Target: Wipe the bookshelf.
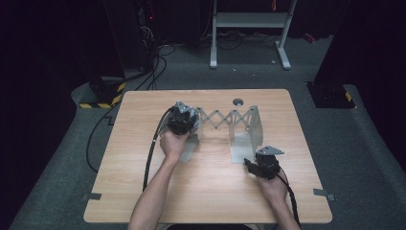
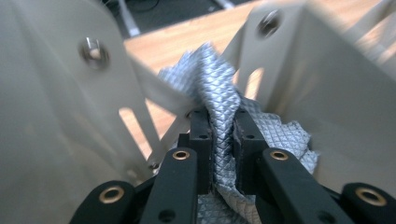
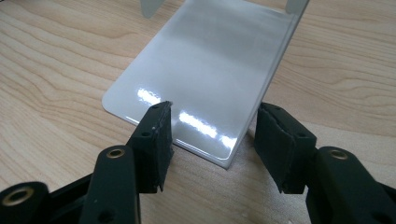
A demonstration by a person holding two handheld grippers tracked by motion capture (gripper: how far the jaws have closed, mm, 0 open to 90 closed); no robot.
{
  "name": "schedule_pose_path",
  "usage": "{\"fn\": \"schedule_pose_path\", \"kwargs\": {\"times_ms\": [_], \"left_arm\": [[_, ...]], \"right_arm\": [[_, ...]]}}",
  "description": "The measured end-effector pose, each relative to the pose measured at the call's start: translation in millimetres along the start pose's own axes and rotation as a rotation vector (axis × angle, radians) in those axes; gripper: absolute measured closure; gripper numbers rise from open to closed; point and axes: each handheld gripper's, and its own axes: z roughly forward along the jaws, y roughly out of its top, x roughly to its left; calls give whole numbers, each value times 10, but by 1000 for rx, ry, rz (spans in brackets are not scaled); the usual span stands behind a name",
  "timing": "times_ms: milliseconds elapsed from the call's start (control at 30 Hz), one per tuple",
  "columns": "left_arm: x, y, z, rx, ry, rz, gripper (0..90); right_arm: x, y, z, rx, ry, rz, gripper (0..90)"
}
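Grey quilted cloth [image 2: 219, 98] pinched between the 2 jaws of the left gripper [image 2: 223, 140], at the left end plate [image 2: 56, 116] of a pale metal expanding rack [image 1: 225, 117] that stands near the middle of the wooden table [image 1: 143, 158]. In the left gripper view the cloth rises in a fold past the fingertips and bunches below them, between 2 plates of the rack. The right gripper [image 3: 212, 135], jaws spread and closed on nothing, rests at the near corner of the rack's right foot plate [image 3: 205, 70], 1 fingertip over the plate's edge and the other on bare wood beside it. To wipe well, the pinch should probably stay firm and low on the fold, the cloth drawn along 1 plate face at a time, while the right gripper steadies the foot so the scissor links [image 1: 225, 116] do not slide or collapse.
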Motion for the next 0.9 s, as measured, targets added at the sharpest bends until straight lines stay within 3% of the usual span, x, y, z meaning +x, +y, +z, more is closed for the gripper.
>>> {"fn": "schedule_pose_path", "kwargs": {"times_ms": [333, 433, 633, 900], "left_arm": [[-68, 282, -287, -99, -34, 56, 804], [-64, 282, -269, -95, -46, 47, 804], [-54, 143, -60, -24, -64, 44, 804], [-68, 94, 0, -10, -71, 57, 803]], "right_arm": [[0, 0, 0, 0, 0, -1, 468], [0, 0, 0, 0, 0, -1, 468], [0, 0, 0, 0, 1, -1, 467], [1, 0, 0, 0, 1, -4, 466]]}}
